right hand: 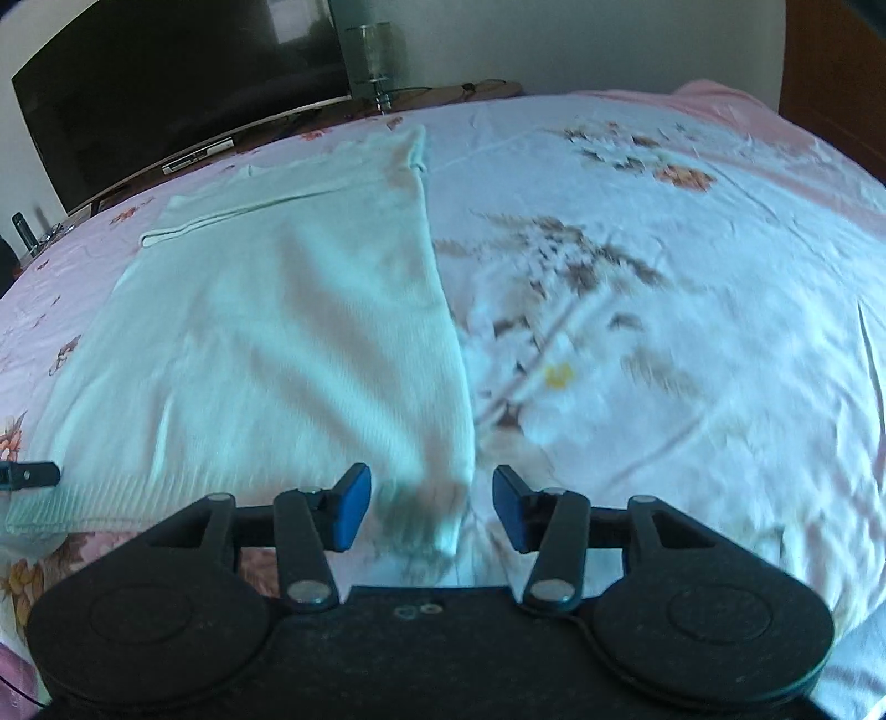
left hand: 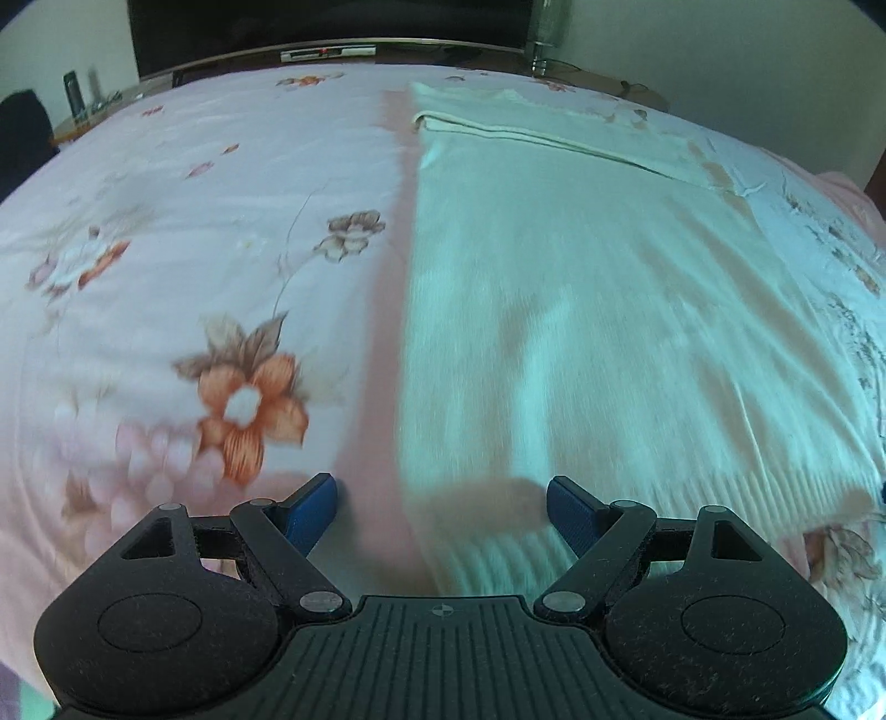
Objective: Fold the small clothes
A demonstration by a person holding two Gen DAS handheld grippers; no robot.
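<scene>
A pale mint ribbed knit top [left hand: 581,277] lies flat on the flowered bed sheet [left hand: 166,221], its hem nearest me and a sleeve folded across its far end. My left gripper [left hand: 441,498] hovers open over the hem's left corner, its left pad over the sheet and its right pad over the knit. In the right wrist view the same top [right hand: 288,332] fills the left half. My right gripper [right hand: 432,507] stands open around the hem's right corner, which lies between the blue pads without either pressing on it. The dark tip of the left gripper [right hand: 30,475] shows at the hem's far left.
The bed sheet [right hand: 664,304] stretches wide to the right of the top. Behind the bed stand a dark television [right hand: 166,83], a set-top box [left hand: 326,54] and a glass vase [right hand: 374,55]. Small bottles [left hand: 77,94] sit at the far left.
</scene>
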